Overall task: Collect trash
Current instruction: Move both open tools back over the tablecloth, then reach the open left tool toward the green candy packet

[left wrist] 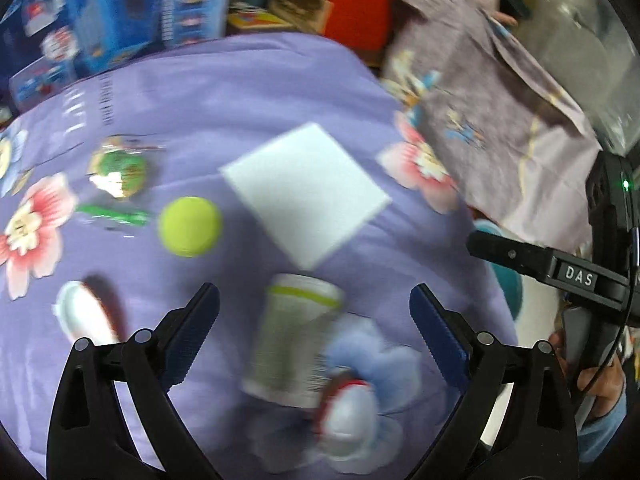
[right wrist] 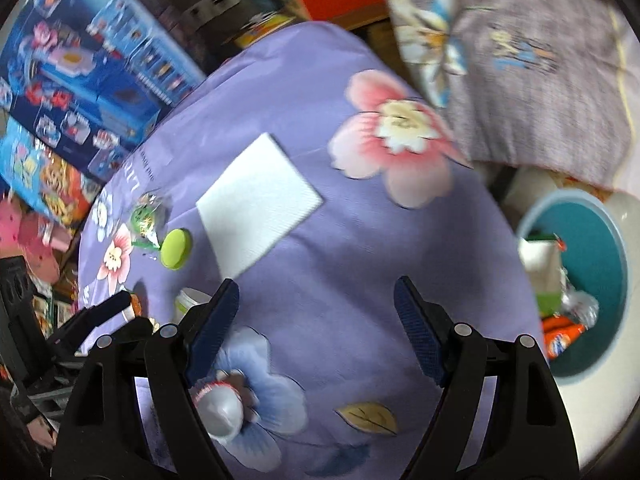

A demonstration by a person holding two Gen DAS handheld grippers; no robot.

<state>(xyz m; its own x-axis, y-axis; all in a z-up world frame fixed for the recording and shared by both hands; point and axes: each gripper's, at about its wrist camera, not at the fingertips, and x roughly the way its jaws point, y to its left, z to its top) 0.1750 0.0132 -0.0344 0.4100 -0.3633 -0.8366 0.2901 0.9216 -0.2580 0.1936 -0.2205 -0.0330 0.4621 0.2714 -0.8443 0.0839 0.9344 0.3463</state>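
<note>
On the purple flowered cloth lie a white and green cup on its side, a white napkin, a lime green lid, a green wrapper, a silver wrapper with red trim and a white piece at the left. My left gripper is open, with the cup between its fingers. My right gripper is open and empty over the cloth. The napkin, lid, green wrapper and silver wrapper show in the right wrist view.
A teal bin holding several pieces of trash stands at the right below the cloth edge. Blue toy boxes stand at the back left. A grey flowered fabric hangs at the right. The right gripper's body shows at the right of the left view.
</note>
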